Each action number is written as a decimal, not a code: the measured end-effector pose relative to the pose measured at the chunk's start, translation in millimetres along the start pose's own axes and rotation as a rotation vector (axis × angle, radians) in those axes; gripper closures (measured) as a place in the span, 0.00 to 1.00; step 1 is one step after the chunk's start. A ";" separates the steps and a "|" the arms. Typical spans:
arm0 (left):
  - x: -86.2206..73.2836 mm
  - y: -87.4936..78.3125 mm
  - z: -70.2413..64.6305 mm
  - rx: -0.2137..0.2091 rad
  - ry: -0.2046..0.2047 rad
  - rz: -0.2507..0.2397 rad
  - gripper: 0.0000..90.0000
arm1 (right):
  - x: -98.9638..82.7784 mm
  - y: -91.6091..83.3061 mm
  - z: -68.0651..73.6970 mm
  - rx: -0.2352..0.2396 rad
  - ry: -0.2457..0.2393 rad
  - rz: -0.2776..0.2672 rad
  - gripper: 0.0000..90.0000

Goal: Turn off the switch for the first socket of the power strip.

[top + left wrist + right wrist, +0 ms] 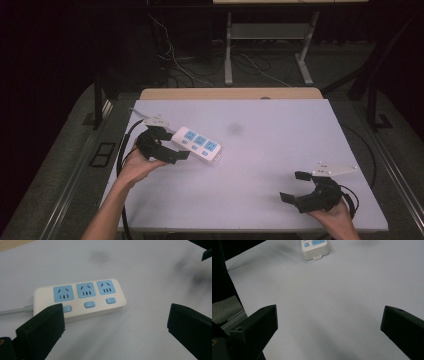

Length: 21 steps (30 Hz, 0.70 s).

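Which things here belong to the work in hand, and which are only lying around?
Belongs to the work:
- power strip, white with three blue sockets and three blue switches
- its grey cord
- left gripper, jaws open, beside the strip

Only lying around:
- right gripper, open, apart from the strip
- cables on the floor behind the table

The power strip [80, 300] at the centre left of the left gripper view looked like smooth, slightly glossy white plastic, with matt pale-blue socket faces and buttons. Its cord [15, 310] had a grey, rubbery sheath. The table [280, 150] had a smooth, matt, pale top, with a strip of light wood showing along its upper edge in the high view. The left gripper [167, 142] and right gripper [292, 186] were matt black plastic, faintly grained, each topped by a dull grey plate.
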<state>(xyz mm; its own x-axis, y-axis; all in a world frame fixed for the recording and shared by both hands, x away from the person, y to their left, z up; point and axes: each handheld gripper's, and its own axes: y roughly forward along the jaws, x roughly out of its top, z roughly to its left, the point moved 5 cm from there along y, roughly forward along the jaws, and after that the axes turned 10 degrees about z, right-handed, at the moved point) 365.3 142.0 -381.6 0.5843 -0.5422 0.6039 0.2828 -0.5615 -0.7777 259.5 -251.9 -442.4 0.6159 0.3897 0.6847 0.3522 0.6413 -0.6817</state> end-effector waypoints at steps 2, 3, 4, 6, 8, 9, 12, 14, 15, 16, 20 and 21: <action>2.9 2.8 3.1 0.004 0.002 0.006 0.00 | -0.1 0.1 -0.1 0.000 -0.001 0.001 0.01; 2.9 2.8 3.1 0.004 0.002 0.006 0.00 | -0.1 0.1 -0.1 0.000 -0.001 0.001 0.01; 4.1 3.7 4.7 0.007 0.005 0.010 0.00 | -0.1 0.1 -0.3 -0.001 0.001 0.002 0.01; 6.0 5.1 6.6 0.008 0.003 0.014 0.00 | -0.1 0.0 -0.3 -0.002 0.001 0.002 0.01; 8.4 6.4 9.5 0.014 0.003 0.021 0.00 | -0.2 -0.2 -0.2 -0.002 0.001 0.001 0.01; 9.1 6.9 10.3 0.015 0.002 0.023 0.00 | -0.3 -0.2 -0.3 -0.003 0.001 0.001 0.01; 12.0 8.1 13.3 0.022 0.006 0.033 0.00 | -0.4 -0.3 -0.5 -0.004 0.001 0.001 0.01; 13.5 8.9 15.3 0.024 0.003 0.037 0.00 | -0.4 -0.4 -0.8 -0.005 -0.001 0.001 0.01; 13.9 9.8 16.5 0.026 0.000 0.038 0.00 | -0.4 -0.5 -0.8 -0.005 0.001 0.001 0.01; 14.2 11.5 19.5 0.030 0.001 0.047 0.01 | -0.5 -0.5 -0.9 -0.005 0.000 0.001 0.01; 14.7 14.3 25.8 0.035 -0.008 0.059 0.01 | -0.7 -0.5 -1.1 -0.005 -0.001 0.001 0.01; 14.7 14.3 25.8 0.035 -0.008 0.059 0.01 | -0.8 -0.5 -1.0 -0.005 0.000 0.002 0.01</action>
<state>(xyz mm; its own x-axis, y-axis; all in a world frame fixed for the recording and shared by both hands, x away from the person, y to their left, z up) 397.6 142.2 -388.4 0.6065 -0.5688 0.5555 0.2744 -0.5061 -0.8177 259.6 -253.2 -442.8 0.6164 0.3910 0.6836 0.3544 0.6375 -0.6841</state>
